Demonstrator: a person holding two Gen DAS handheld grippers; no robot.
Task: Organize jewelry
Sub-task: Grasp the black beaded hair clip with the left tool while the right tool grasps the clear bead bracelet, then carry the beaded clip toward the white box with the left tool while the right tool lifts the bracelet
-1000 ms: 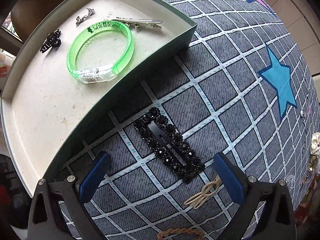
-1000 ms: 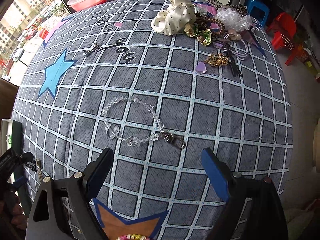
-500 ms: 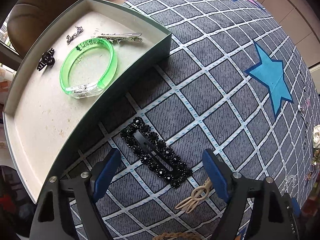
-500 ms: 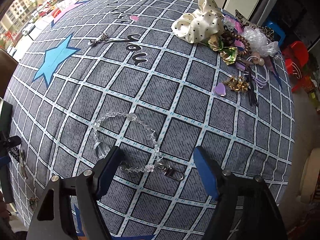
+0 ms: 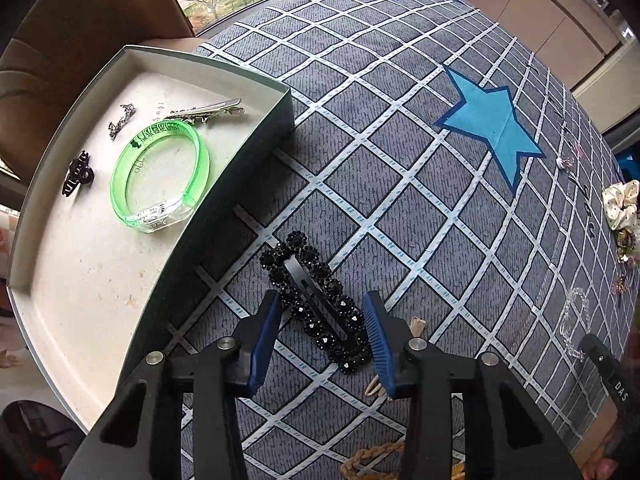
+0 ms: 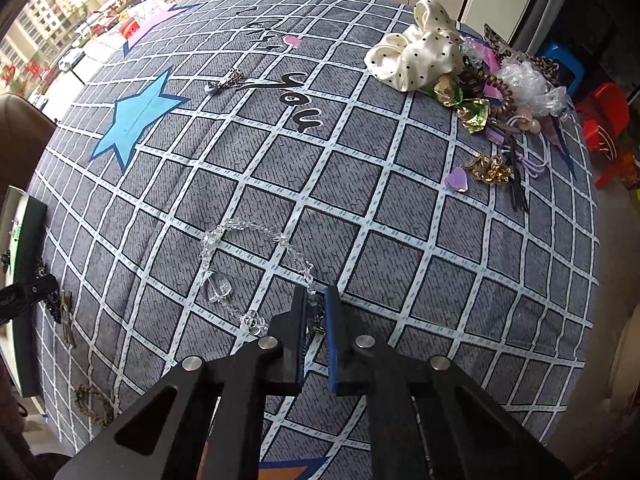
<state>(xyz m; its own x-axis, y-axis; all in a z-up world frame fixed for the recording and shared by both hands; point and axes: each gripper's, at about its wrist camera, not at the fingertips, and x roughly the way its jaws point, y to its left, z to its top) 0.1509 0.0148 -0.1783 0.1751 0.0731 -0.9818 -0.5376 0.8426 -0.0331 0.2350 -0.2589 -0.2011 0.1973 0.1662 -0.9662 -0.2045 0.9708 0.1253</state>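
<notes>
On my left the tray (image 5: 256, 148) wall stands close beside the black hair clip (image 5: 316, 304), blocking passage that way; bare checked cloth (image 5: 400, 184) lies open ahead and to the right. A beige clip (image 5: 416, 326) sits just right of my left gripper (image 5: 322, 314). On my right side, the clutter pile (image 6: 480, 92) crowds the worktop's far corner.
</notes>
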